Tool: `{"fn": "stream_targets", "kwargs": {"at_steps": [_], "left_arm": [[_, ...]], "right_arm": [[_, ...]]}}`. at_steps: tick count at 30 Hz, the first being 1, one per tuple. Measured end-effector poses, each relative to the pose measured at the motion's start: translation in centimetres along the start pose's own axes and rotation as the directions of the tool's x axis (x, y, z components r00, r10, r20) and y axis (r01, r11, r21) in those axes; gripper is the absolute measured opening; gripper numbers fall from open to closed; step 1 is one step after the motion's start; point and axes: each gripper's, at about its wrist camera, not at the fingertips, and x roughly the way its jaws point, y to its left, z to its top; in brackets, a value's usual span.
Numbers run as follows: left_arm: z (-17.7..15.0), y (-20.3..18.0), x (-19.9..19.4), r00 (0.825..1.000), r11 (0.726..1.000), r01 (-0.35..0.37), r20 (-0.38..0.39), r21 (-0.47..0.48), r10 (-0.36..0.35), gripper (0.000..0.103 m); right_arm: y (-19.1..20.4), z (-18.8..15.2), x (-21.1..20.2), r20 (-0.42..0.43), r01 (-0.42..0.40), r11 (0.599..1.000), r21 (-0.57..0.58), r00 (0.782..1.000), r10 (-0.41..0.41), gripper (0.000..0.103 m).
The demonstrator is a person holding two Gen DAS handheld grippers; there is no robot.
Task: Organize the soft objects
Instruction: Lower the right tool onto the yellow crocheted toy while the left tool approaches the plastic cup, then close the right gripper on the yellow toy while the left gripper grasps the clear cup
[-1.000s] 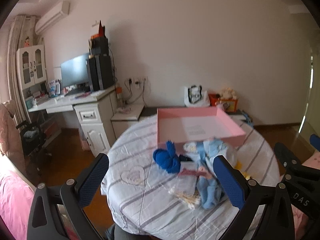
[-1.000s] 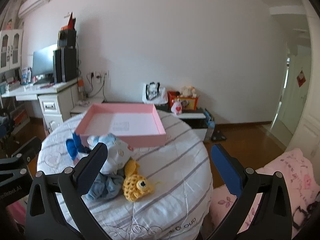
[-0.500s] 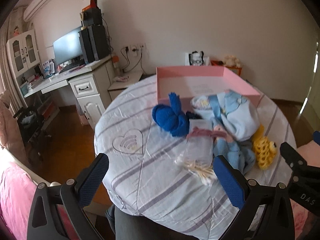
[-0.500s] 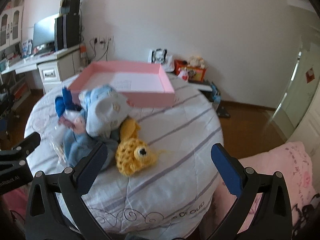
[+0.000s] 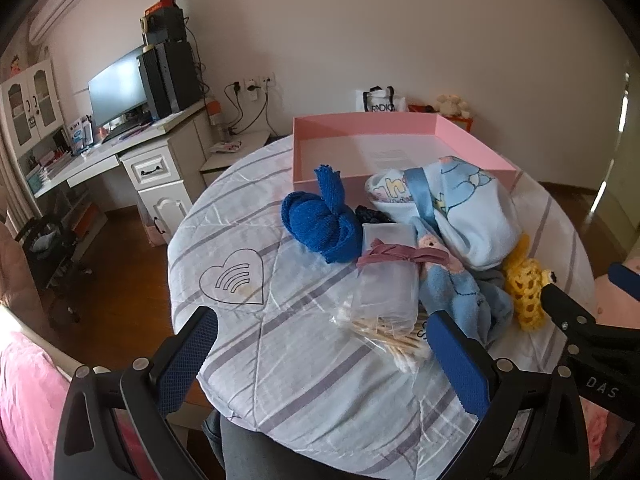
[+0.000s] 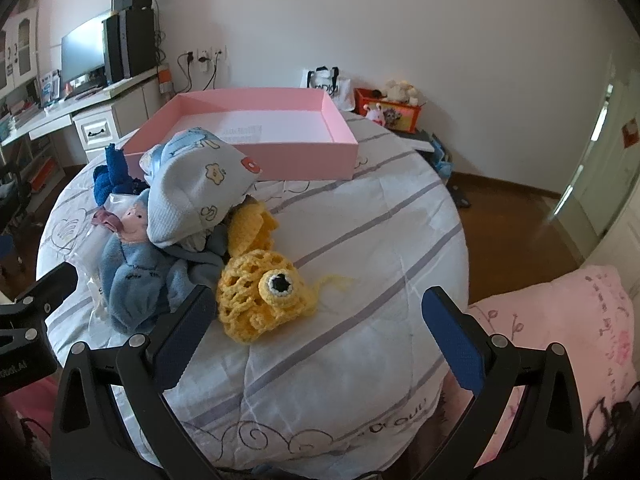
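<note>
Both grippers, left (image 5: 320,356) and right (image 6: 320,330), have been brought nearer the pile (image 5: 432,232) on the counter (image 6: 360,248); fingers are spread, nothing grasped. The tray (image 6: 280,160) is still unfilled.

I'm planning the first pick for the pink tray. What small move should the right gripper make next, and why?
Probably ease the right gripper forward and down over the yellow crochet toy. Its jaws stand open and empty, the toy lies nearest at the pile's edge with nothing on its front part, and the pink tray behind holds no soft objects yet.
</note>
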Motion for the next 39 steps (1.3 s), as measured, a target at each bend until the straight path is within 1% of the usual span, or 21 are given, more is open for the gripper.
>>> {"fn": "stream_targets", "kwargs": {"at_steps": [5, 7, 11, 14, 15, 16, 18, 20, 21, 22, 23, 24, 28, 30, 32, 33, 36, 37, 38, 39], "left_arm": [[0.6, -0.1, 0.6, 1.0, 1.0, 0.025, -0.006, 0.011, -0.025, 0.103], [0.6, -0.1, 0.9, 1.0, 1.0, 0.025, -0.009, 0.015, -0.025, 0.103], [1.1, 0.0, 2.2, 0.999, 0.999, 0.044, -0.031, 0.012, -0.044, 0.103], [1.4, 0.1, 3.1, 0.997, 0.998, 0.055, -0.045, 0.008, -0.054, 0.103], [1.5, 0.1, 3.5, 0.997, 0.998, 0.06, -0.051, 0.006, -0.059, 0.103], [1.6, 0.1, 3.7, 0.997, 0.998, 0.062, -0.055, 0.006, -0.062, 0.103], [1.8, 0.1, 4.4, 0.996, 0.998, 0.069, -0.064, 0.009, -0.068, 0.103], [2.1, 0.0, 4.9, 0.995, 0.997, 0.077, -0.068, 0.012, -0.076, 0.103], [2.1, 0.0, 5.0, 0.994, 0.997, 0.081, -0.069, 0.013, -0.08, 0.103], [2.2, 0.0, 5.1, 0.994, 0.996, 0.085, -0.069, 0.013, -0.083, 0.103], [2.3, 0.0, 5.3, 0.994, 0.996, 0.091, -0.069, 0.013, -0.09, 0.103], [2.4, 0.1, 5.4, 0.993, 0.996, 0.093, -0.069, 0.013, -0.092, 0.103], [2.5, 0.8, 5.8, 0.991, 0.994, 0.112, -0.072, -0.006, -0.112, 0.101], [2.5, 1.4, 6.0, 0.989, 0.992, 0.125, -0.073, -0.013, -0.126, 0.094], [2.4, 1.8, 6.1, 0.986, 0.989, 0.146, -0.078, -0.027, -0.148, 0.085], [2.3, 2.1, 6.2, 0.983, 0.987, 0.158, -0.082, -0.042, -0.161, 0.082], [2.4, 2.2, 6.3, 0.982, 0.986, 0.16, -0.095, -0.055, -0.164, 0.064], [2.2, 2.3, 6.5, 0.983, 0.987, 0.152, -0.1, -0.057, -0.157, 0.054], [2.3, 2.4, 6.5, 0.981, 0.985, 0.158, -0.101, -0.066, -0.164, 0.047], [2.3, 2.6, 6.6, 0.979, 0.983, 0.168, -0.102, -0.075, -0.175, 0.044]], "right_arm": [[0.4, 0.1, 1.9, -0.04, -0.029, 1.0, -0.003, 0.999, 0.028, 0.101], [0.4, 0.2, 2.8, -0.063, -0.042, 0.999, 0.002, 0.997, 0.042, 0.097], [0.3, 0.3, 4.3, -0.09, -0.077, 0.997, 0.017, 0.993, 0.078, 0.093], [0.3, 0.3, 5.1, -0.102, -0.102, 0.995, 0.021, 0.989, 0.104, 0.087], [0.3, 0.3, 5.4, -0.108, -0.12, 0.992, 0.024, 0.987, 0.122, 0.081], [0.3, 0.2, 5.6, -0.113, -0.141, 0.99, 0.029, 0.983, 0.144, 0.07], [0.2, 0.3, 6.1, -0.124, -0.188, 0.981, 0.043, 0.974, 0.192, 0.059], [0.0, 0.4, 6.4, -0.119, -0.198, 0.979, 0.049, 0.972, 0.202, 0.054], [-0.1, 0.5, 6.4, -0.116, -0.203, 0.978, 0.051, 0.971, 0.208, 0.045], [-0.3, 0.6, 6.5, -0.112, -0.213, 0.975, 0.063, 0.969, 0.219, 0.039], [-0.5, 0.7, 6.6, -0.109, -0.217, 0.974, 0.071, 0.969, 0.224, 0.036], [-0.7, 0.7, 6.6, -0.106, -0.222, 0.972, 0.079, 0.968, 0.229, 0.03], [-1.6, 1.0, 6.6, -0.093, -0.23, 0.968, 0.105, 0.966, 0.239, 0.025], [-1.7, 1.1, 6.5, -0.087, -0.223, 0.969, 0.104, 0.969, 0.232, 0.024], [-1.8, 1.2, 6.4, -0.086, -0.223, 0.969, 0.106, 0.969, 0.232, 0.024], [-1.8, 1.2, 6.5, -0.087, -0.223, 0.969, 0.107, 0.969, 0.233, 0.024], [-1.8, 1.1, 6.3, -0.087, -0.22, 0.97, 0.105, 0.969, 0.23, 0.024], [-1.7, 1.0, 6.2, -0.086, -0.218, 0.97, 0.103, 0.97, 0.227, 0.024], [-1.7, 0.9, 6.2, -0.086, -0.217, 0.971, 0.102, 0.97, 0.226, 0.024], [-1.7, 0.9, 6.2, -0.086, -0.215, 0.971, 0.101, 0.971, 0.224, 0.024]]}}
